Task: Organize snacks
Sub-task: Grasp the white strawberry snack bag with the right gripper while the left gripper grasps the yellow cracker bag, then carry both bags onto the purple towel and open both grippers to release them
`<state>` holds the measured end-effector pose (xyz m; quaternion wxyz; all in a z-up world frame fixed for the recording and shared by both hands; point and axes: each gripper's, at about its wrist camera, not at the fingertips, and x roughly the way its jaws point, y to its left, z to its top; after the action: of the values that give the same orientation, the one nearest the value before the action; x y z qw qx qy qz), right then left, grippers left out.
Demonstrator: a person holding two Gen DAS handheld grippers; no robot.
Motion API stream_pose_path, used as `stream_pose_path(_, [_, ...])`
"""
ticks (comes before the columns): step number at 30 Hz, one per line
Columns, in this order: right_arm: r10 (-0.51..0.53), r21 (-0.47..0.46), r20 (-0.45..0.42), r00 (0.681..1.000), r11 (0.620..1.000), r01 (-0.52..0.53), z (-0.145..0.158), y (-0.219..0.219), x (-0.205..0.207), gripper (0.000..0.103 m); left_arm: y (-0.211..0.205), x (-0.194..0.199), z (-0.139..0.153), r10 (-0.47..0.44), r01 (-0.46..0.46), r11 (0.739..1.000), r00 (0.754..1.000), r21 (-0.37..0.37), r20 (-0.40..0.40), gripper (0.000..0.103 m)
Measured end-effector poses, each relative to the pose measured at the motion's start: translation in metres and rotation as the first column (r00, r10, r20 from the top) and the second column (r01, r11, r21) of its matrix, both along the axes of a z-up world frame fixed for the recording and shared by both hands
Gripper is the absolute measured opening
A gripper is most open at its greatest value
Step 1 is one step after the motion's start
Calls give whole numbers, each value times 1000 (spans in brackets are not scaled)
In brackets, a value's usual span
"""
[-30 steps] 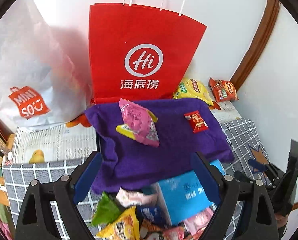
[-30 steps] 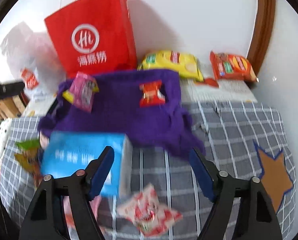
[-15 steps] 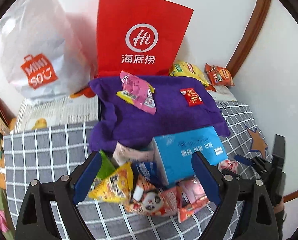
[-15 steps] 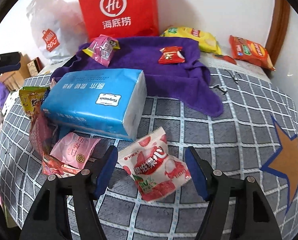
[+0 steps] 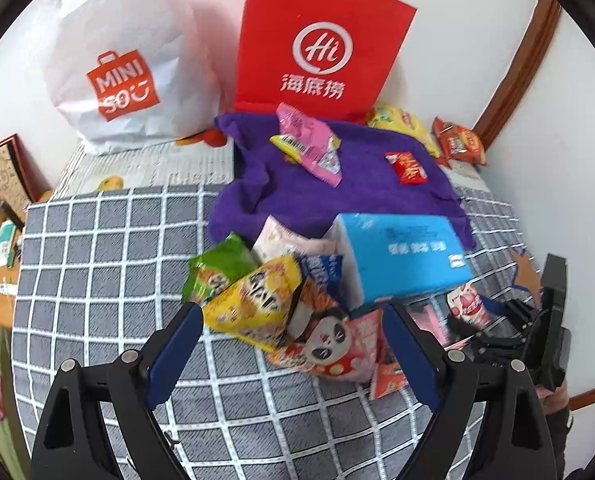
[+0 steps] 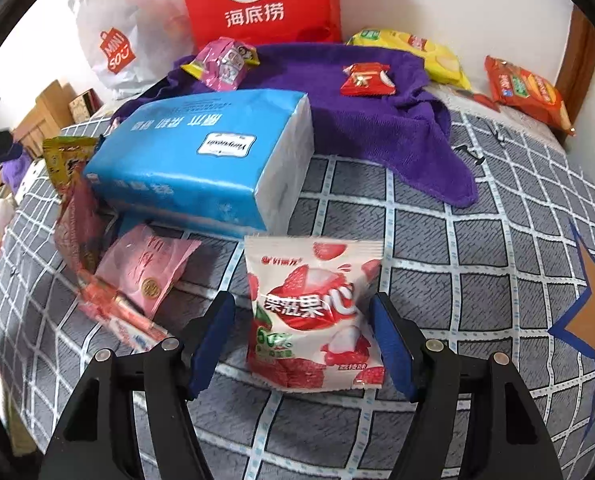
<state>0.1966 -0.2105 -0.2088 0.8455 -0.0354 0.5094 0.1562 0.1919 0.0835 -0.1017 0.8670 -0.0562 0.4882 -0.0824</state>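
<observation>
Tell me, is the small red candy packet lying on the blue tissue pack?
No, the small red candy packet lies on the purple towel, apart from the blue tissue pack in front of it.

A red paper bag (image 5: 321, 40) and a white plastic bag (image 5: 125, 60) stand against the wall behind a crumpled purple towel (image 6: 377, 128). A blue tissue pack (image 6: 201, 160) lies on the grey checked cloth (image 6: 477, 264), its far end touching the towel's near edge
</observation>
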Motion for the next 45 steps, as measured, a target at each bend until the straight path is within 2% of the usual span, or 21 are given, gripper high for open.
stream_pose_path(1, [-11,-6,10,1000,1000,11,-1,1,0,67,0,-2,-3,8,-8,1000,1000,14,2,90])
stream_pose_path(2, [-30,-21,28,999,999,30,-1,1,0,58,1,-4,-5,15,-15,1000,1000,25,2,90])
stream_pose_path(5, [-63,-43,55,996,997,66,-1,-3,-1,55,7,-7,-15,45,-45,998,999,54,2,90])
stream_pose_path(10, [-145,-39,104,984,988,150,-4,-19,-6,54,19,-7,-33,76,-76,997,997,35,-9,90])
stream_pose_path(16, [-155,-35,131,979,986,161,-6,-18,-8,55,21,-3,-45,88,-88,996,996,8,27,90])
stream_pose_path(21, [-156,-38,132,979,986,162,-6,-19,-7,55,16,10,-59,85,-89,995,994,44,74,90])
stream_pose_path(25, [-161,-20,125,979,986,164,-8,-21,-8,56,12,14,-70,86,-93,994,989,54,118,80])
stream_pose_path(29, [-159,-29,126,979,986,164,-8,-19,-8,56,11,15,-74,101,-113,990,984,79,145,80])
stream_pose_path(33, [-156,-23,123,980,987,160,-8,-18,-7,58,21,17,-83,123,-122,992,986,-15,112,80])
stream_pose_path(35, [-155,-27,126,980,987,159,-8,-18,-8,58,27,15,-86,132,-129,991,987,-36,95,70])
stream_pose_path(40, [-158,-35,130,979,986,163,-8,-17,-8,57,29,8,-82,138,-134,990,981,-41,136,62])
stream_pose_path(45, [-160,-31,130,978,986,166,-8,-17,-8,57,33,1,-73,129,-111,987,977,-112,167,62])
